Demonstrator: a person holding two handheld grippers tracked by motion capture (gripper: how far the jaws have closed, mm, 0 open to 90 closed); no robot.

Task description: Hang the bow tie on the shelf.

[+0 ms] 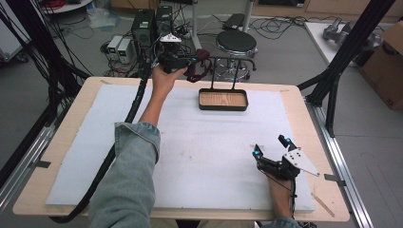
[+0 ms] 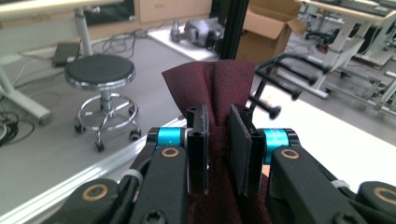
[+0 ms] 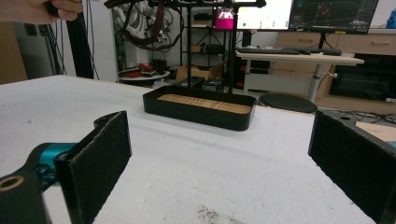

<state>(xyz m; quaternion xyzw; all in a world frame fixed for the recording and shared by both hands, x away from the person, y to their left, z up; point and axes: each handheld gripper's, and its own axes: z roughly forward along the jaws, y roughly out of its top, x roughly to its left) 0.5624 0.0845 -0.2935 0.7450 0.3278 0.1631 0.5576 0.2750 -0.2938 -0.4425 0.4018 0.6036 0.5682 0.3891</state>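
Note:
A dark red cloth [image 2: 219, 88] is pinched between the pads of my left gripper [image 2: 218, 135], which is shut on it. The person's left hand holds this gripper [image 1: 192, 61] high at the table's far edge, and the cloth [image 1: 200, 70] hangs by the left end of the black rack's top bar [image 1: 233, 58]. The rack rises from a black tray with a wooden floor [image 1: 223, 107]. My right gripper [image 1: 270, 146] rests low on the white mat at the near right, open with nothing between its jaws [image 3: 219, 154]. In the right gripper view the tray [image 3: 201, 116] lies ahead, with the cloth [image 3: 156, 28] hanging above it.
A white foam mat [image 1: 199, 156] covers the wooden table. Beyond the far edge stand a black round stool [image 1: 236, 42], computer boxes [image 1: 143, 28] and cables on the floor. A cardboard box [image 1: 387, 66] sits at the right. Black frame posts [image 1: 351, 42] flank the table.

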